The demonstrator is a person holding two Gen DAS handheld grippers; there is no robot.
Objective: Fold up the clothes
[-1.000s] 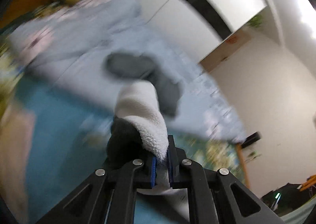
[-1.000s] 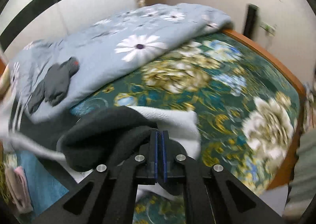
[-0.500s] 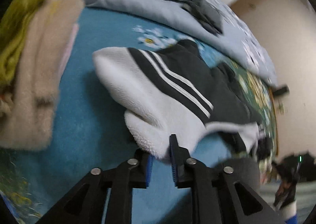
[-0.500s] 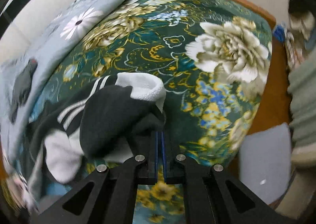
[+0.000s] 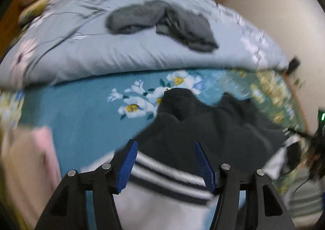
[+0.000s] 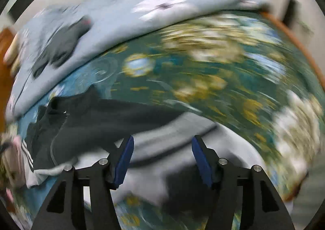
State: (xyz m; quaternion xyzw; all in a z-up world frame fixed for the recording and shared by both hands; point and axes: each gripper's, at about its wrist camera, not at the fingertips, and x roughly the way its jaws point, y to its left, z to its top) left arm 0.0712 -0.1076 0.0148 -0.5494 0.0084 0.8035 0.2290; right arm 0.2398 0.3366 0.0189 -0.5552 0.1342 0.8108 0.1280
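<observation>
A black and white fleece garment point(image 5: 203, 128) with white stripes lies spread on the floral bed sheet point(image 5: 81, 112). My left gripper point(image 5: 165, 165) is open just above its striped white part, holding nothing. In the right wrist view the same garment point(image 6: 113, 120) lies flat across the sheet. My right gripper point(image 6: 162, 159) is open over its grey-white part, holding nothing. Both views are blurred by motion.
A light blue flowered duvet point(image 5: 101, 47) lies bunched at the back, with a dark grey garment point(image 5: 162, 21) on it. A beige and pink pile point(image 5: 30, 159) sits at the left. The bed's wooden edge point(image 6: 300, 47) runs along the right.
Both grippers have opened and let go of the fleece garment. It has gone from held in the air to lying spread on the bed. Both cameras have swung.
</observation>
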